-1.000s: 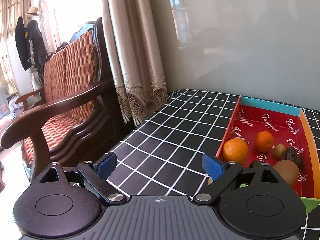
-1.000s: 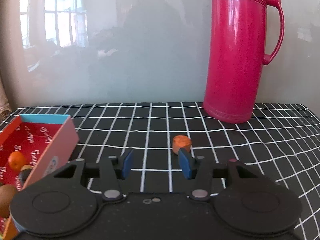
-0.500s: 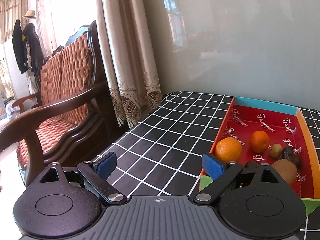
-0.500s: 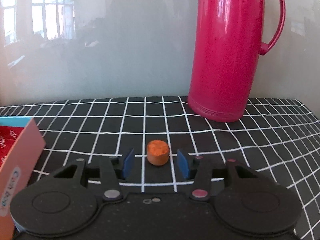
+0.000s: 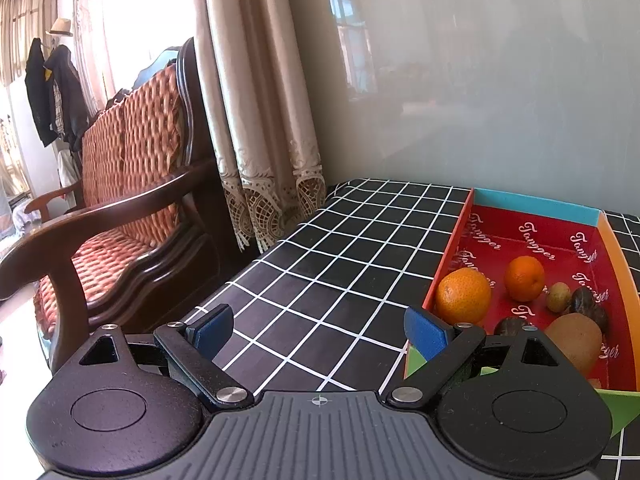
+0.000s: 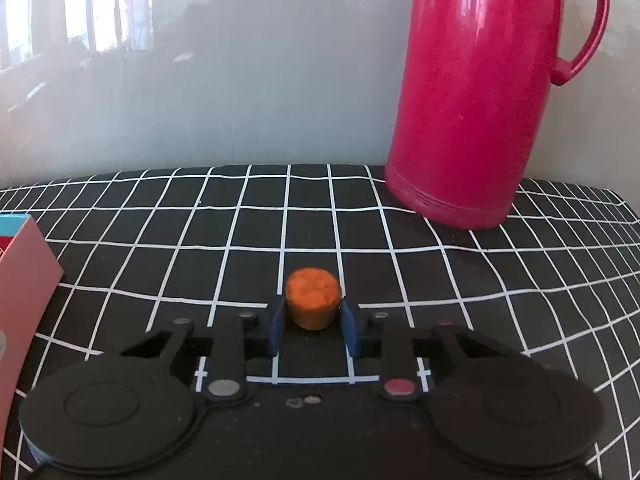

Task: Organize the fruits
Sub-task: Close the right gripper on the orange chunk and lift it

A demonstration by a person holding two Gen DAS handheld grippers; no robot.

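1. We see our right gripper (image 6: 312,330) low over the checked tablecloth (image 6: 460,292), its jaws just closing in on a small orange fruit (image 6: 313,298); the blue pads (image 6: 276,330) sit against its sides.
2. A pink flask (image 6: 476,92) stands well behind it.
3. Our left gripper (image 5: 320,330) hovers with jaws wide apart, holding nothing.
4. Beside it, the red box (image 5: 536,210) holds two oranges (image 5: 463,295) and smaller fruit.

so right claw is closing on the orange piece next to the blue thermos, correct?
Not quite: the thermos is pink-red, not blue, as the right wrist view shows. The rest holds: the right claw has just been closing, with the orange piece between its pads.
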